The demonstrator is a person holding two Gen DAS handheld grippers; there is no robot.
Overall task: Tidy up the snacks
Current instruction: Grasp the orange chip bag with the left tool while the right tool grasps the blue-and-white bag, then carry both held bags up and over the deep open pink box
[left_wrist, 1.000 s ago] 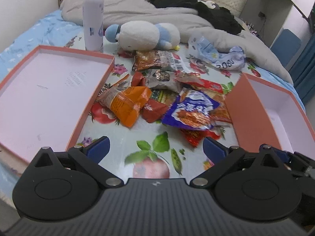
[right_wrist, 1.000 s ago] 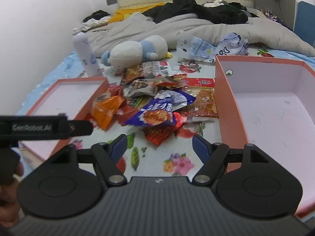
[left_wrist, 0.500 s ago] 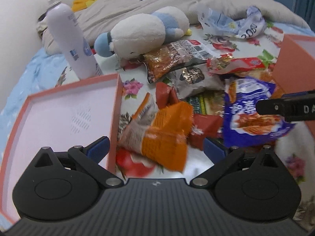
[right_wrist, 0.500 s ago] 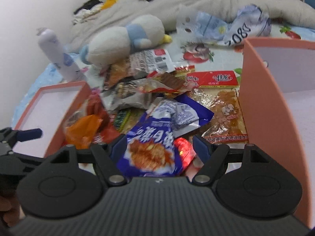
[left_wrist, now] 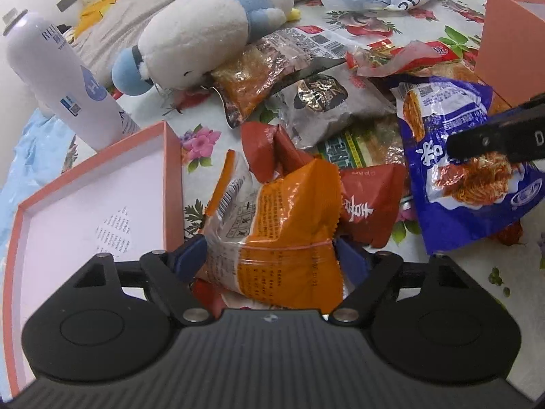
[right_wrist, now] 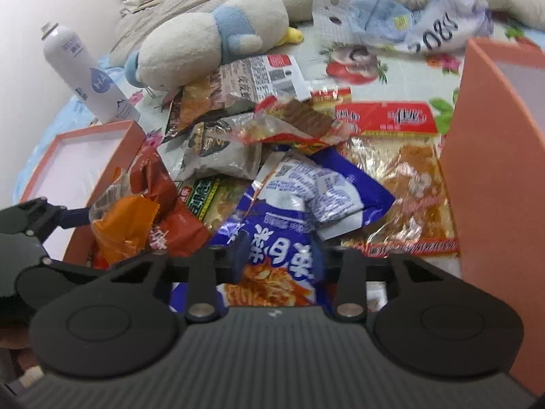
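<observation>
A heap of snack packets lies on the flowered cloth between two salmon boxes. My left gripper has its jaws around the orange packet, with blue pads touching both sides. My right gripper has closed in on the blue noodle packet, which bulges between the fingers; that packet also shows in the left wrist view. The left box is shallow and empty. The right box stands tall at the right.
A white spray bottle stands behind the left box. A white and blue plush toy lies on the far packets. Crumpled blue plastic and grey bedding sit further back. Red, grey and clear packets fill the middle.
Both grippers moved forward and down into the heap. The left jaws closed around the orange packet and the right jaws closed on the blue noodle packet.
</observation>
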